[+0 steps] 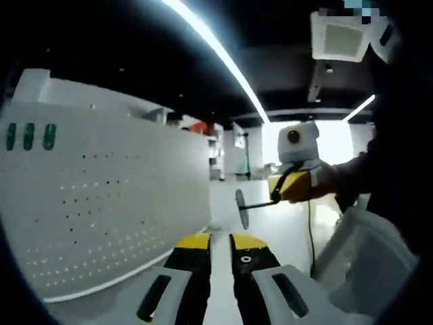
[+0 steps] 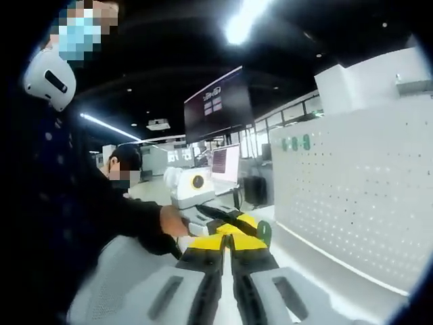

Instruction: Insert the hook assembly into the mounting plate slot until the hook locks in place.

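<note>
Left gripper view shows the right hand-held gripper (image 1: 276, 198) clamped on the hook assembly (image 1: 242, 207) near the white pegboard (image 1: 101, 203), while the left hand-held gripper (image 1: 220, 242) seems nearly closed, empty.

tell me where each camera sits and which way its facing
Left gripper view: rides the left gripper, looking along its yellow-tipped jaws past the white pegboard toward the right gripper, which grips the hook assembly; a dark sleeve shows.
Right gripper view: rides the right gripper, facing back at the left gripper and the person's hand, pegboard to the right.
Shared: the pegboard, and each view sees the other gripper.
</note>
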`<state>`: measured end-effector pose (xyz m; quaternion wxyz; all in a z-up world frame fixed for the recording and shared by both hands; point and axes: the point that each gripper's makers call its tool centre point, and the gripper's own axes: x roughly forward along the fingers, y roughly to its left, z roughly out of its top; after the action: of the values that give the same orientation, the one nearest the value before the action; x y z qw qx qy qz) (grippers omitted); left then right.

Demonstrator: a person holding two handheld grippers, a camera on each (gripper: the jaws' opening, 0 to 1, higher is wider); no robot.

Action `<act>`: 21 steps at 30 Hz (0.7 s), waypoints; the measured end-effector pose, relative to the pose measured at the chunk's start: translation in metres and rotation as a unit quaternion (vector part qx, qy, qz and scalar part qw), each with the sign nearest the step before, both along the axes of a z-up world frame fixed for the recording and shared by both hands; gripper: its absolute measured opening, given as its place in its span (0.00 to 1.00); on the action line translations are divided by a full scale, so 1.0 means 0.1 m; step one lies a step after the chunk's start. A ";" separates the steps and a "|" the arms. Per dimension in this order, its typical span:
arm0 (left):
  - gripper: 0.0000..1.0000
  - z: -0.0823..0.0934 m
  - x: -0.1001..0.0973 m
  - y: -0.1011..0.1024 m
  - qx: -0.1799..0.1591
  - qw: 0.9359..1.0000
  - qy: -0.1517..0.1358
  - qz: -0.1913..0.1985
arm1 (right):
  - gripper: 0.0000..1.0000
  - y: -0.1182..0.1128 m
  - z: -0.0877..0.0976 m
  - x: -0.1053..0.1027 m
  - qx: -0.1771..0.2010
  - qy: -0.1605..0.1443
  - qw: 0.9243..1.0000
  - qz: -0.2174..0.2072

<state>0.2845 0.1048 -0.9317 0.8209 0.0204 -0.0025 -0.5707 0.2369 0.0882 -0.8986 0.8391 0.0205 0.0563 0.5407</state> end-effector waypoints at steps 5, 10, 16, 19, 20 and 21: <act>0.16 0.10 -0.01 0.08 -0.009 1.000 -0.008 0.027 | 0.01 0.07 0.08 0.05 -0.003 -0.005 1.000 0.003; 0.23 0.17 -0.04 0.17 -0.027 0.999 0.002 0.041 | 0.01 0.15 0.17 0.12 0.000 -0.010 1.000 0.006; 0.27 0.15 0.07 0.24 -0.010 0.997 -0.016 0.072 | 0.01 0.25 0.29 0.28 -0.004 -0.024 1.000 0.011; 0.30 0.13 0.09 0.25 -0.006 0.997 -0.018 0.077 | 0.01 0.27 0.34 0.38 -0.009 -0.032 0.999 0.014; 0.30 0.13 0.10 0.25 -0.005 0.997 -0.017 0.079 | 0.01 0.28 0.37 0.41 -0.009 -0.034 0.999 0.014; 0.30 0.13 0.11 0.26 -0.006 0.997 -0.017 0.081 | 0.01 0.29 0.39 0.44 -0.009 -0.037 0.999 0.015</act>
<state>0.2951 0.1307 -0.9187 0.8646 0.0252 -0.0183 -0.5015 0.2807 0.1174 -0.8597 0.8327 -0.0074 0.0305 0.5529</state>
